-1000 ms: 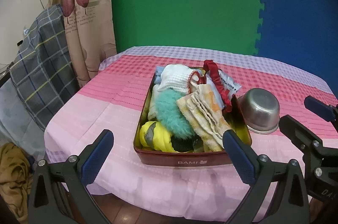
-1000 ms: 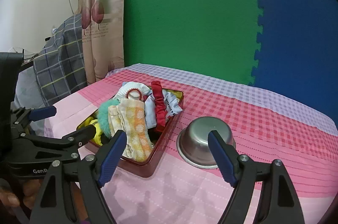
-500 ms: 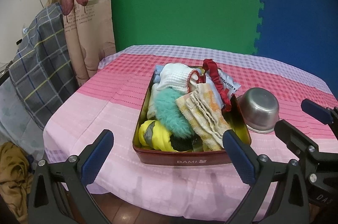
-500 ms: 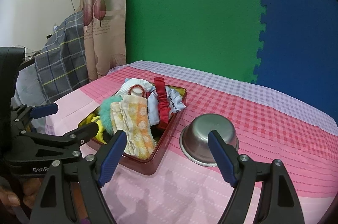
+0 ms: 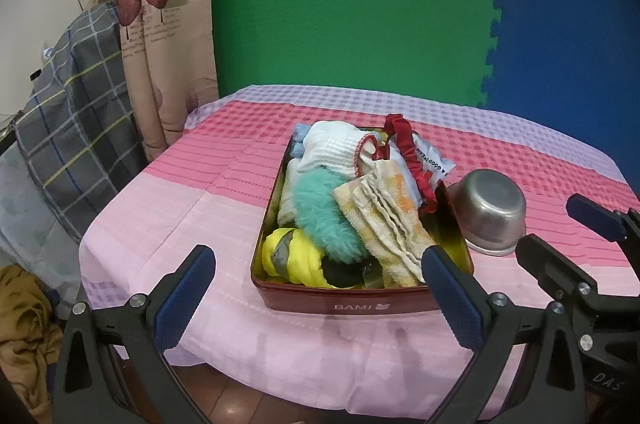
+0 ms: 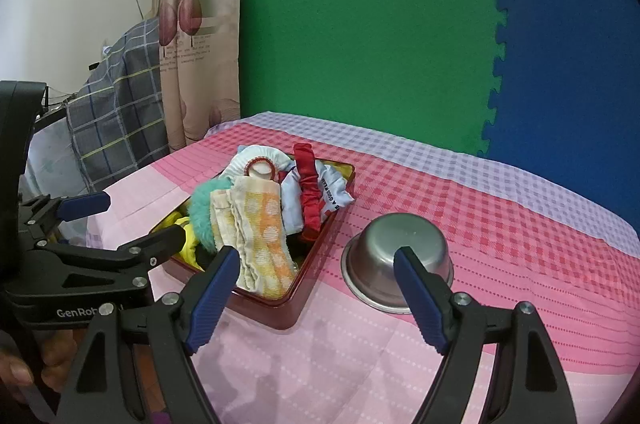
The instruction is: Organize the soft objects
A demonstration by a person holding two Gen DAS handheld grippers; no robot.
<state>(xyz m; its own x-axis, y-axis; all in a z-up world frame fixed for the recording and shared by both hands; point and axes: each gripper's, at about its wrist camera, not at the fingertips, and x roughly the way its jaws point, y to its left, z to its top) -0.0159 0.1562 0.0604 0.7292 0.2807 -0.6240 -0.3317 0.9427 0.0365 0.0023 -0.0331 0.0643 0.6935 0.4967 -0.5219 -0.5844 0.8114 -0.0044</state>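
Note:
A red tin (image 5: 360,306) on the pink checked tablecloth (image 5: 200,208) is heaped with soft things. Among them are a white sock (image 5: 332,148), a teal fluffy piece (image 5: 324,216), a yellow cloth (image 5: 298,258), an orange-and-cream towel (image 5: 384,220) and a red scrunchie (image 5: 408,144). My left gripper (image 5: 316,260) hovers open in front of the tin's near edge, holding nothing. In the right wrist view, my right gripper (image 6: 316,258) is open and empty, near the tin (image 6: 296,312) and a steel bowl (image 6: 400,248). The towel (image 6: 260,224) lies uppermost there.
The steel bowl (image 5: 490,210) sits upside down just right of the tin. A plaid cloth (image 5: 72,128) and a curtain (image 5: 160,24) hang left of the table. Green and blue foam mats (image 5: 360,4) form the back wall. The table's front edge is close below the grippers.

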